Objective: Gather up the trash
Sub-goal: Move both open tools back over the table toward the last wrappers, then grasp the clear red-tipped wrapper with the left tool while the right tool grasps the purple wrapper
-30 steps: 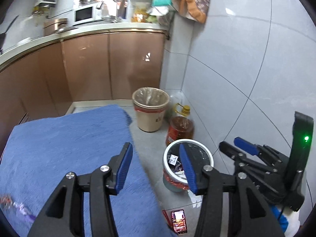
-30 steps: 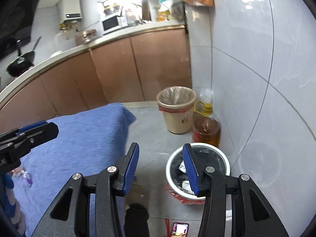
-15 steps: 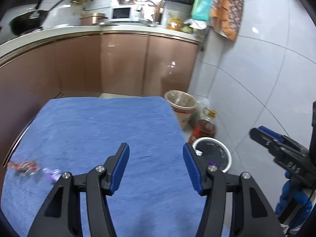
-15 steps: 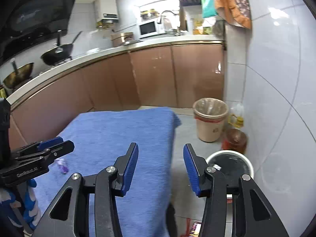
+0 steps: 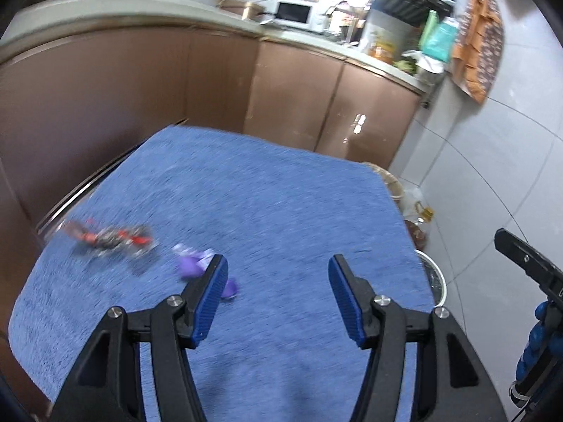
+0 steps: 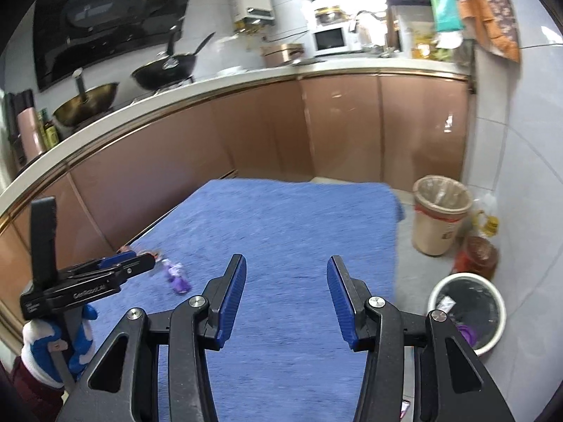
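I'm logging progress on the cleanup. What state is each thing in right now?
Left tool: open, empty; its jaws have just been opening.
Right tool: open, empty.
Purple wrapper: lying on the blue cloth, not picked up.
Red-and-black wrapper: lying on the cloth, blurred.
White bin: upright, trash inside.
Beige bin: upright, bag-lined.

Motion blur smeared the red-and-dark wrapper point(image 5: 109, 239) and the purple scrap point(image 5: 191, 263) on the blue cloth point(image 5: 281, 211) beyond telling what they were (the scrap partly hidden behind a blue pad), and the white bin point(image 5: 436, 281) showed only a sliver past the cloth's edge.
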The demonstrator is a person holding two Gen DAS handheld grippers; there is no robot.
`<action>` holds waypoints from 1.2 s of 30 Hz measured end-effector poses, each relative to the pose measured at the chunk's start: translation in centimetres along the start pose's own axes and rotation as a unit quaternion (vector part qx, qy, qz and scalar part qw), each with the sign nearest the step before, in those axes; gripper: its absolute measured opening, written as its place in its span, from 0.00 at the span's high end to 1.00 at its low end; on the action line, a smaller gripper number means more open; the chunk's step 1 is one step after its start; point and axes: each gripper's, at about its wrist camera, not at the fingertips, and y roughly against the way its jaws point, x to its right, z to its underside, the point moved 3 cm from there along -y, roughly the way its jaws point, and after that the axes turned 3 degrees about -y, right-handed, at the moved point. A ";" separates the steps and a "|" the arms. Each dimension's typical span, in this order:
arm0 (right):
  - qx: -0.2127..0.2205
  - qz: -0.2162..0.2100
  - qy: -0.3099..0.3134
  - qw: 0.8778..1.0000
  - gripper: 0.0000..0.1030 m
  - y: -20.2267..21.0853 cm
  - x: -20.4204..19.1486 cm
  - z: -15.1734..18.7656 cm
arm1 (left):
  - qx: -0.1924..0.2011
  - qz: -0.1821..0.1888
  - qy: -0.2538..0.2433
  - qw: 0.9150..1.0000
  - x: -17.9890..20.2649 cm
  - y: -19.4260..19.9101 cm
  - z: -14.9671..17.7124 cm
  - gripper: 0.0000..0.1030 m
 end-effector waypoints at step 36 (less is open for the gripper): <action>-0.180 -0.170 0.105 0.963 0.44 -20.6 -14.4 4.5 | -0.024 -0.057 0.166 0.984 -24.6 -6.7 0.8 0.76</action>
